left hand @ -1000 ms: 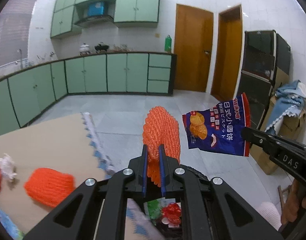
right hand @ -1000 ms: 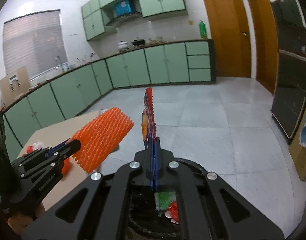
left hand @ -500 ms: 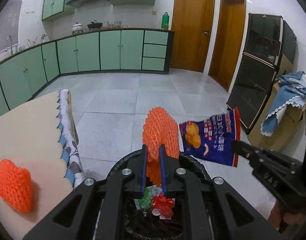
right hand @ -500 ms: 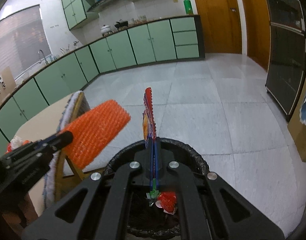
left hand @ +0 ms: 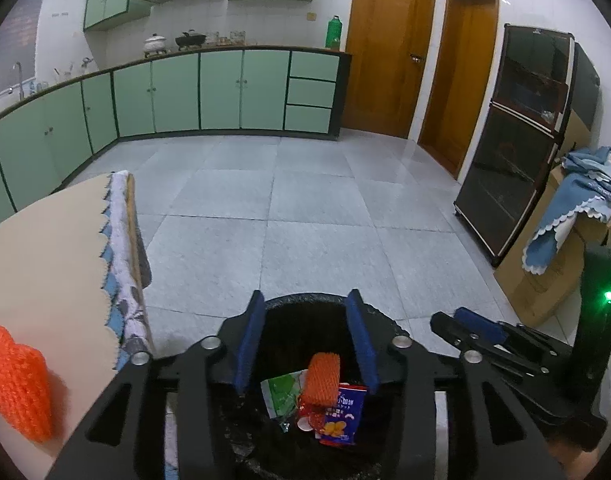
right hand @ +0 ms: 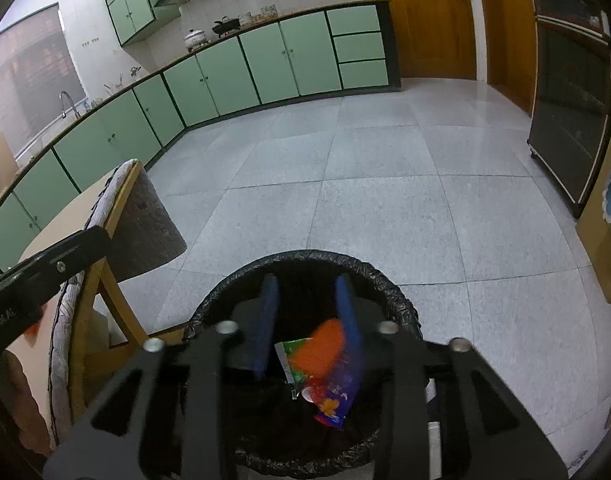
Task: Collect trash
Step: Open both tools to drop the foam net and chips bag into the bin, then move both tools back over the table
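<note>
- My left gripper (left hand: 305, 338) and right gripper (right hand: 308, 322) have just been opening; both now stand released, nothing between the jaws.
- The orange foam net (left hand: 320, 380) and blue snack bag (left hand: 341, 416) lie in the lined trash bin (right hand: 401, 304).
- Next I'd lift both clear, then fetch the other foam net (left hand: 17, 380) from the table (left hand: 45, 248) at near left.

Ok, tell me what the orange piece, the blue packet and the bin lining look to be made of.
Orange piece: soft foam netting, matte, going by its ribbed mesh texture; probably a fruit sleeve.
Blue packet: thin printed plastic film, glossy, with a crimped red edge; likely a snack wrapper.
Bin lining: thin black plastic bag, slightly shiny, wrinkled and gathered over the rim.
</note>
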`<state>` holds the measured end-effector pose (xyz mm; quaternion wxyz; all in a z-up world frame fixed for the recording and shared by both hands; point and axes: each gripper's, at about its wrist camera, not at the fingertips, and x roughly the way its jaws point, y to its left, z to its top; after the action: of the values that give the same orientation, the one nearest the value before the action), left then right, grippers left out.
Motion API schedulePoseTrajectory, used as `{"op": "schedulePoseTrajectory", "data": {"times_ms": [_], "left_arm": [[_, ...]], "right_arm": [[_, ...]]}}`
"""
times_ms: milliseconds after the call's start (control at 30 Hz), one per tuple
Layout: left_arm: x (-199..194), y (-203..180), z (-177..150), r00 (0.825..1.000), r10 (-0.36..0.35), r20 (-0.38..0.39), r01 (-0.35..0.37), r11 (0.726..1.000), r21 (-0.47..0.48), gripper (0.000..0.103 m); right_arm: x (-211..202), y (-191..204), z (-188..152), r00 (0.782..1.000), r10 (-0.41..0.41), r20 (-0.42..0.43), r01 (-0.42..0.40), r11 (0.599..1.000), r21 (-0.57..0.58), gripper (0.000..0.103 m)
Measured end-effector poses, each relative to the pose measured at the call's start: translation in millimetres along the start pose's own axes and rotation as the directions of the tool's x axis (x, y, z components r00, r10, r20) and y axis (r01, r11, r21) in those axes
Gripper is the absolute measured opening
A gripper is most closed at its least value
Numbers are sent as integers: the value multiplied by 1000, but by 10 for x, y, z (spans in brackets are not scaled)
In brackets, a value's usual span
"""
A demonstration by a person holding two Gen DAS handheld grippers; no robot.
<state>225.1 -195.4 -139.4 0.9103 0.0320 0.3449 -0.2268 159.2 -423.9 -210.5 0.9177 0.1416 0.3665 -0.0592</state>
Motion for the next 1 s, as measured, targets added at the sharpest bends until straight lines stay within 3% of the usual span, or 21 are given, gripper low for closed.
{"op": "schedulePoseTrajectory", "data": {"times_ms": [67,267,433,600,867,1000], "left_arm": [[-77,47,14,1000,10,15,-10,1000,-9,56],[-523,292,40,992,74,101,-72,997,-28,73],[-1016,615,-60,971,175,160,-167,984,-64,78],[-1491,950,-309,936,300,184,-284,952,-111,78],[-2056,1499,-816,858,493,145,-462,864,-201,78],[-2176,1642,-1042,841,531,106,-490,829,-269,78]], "right_arm": [[-46,26,15,1000,-15,14,15,1000,-4,63],[-392,219,68,991,-64,114,69,997,-38,84],[-696,530,89,983,-14,184,28,997,-77,89],[-908,986,23,972,91,218,-66,990,-123,89],[-1019,1671,-205,952,236,196,-194,958,-209,89],[-1027,2034,-371,943,290,163,-236,929,-286,89]]}}
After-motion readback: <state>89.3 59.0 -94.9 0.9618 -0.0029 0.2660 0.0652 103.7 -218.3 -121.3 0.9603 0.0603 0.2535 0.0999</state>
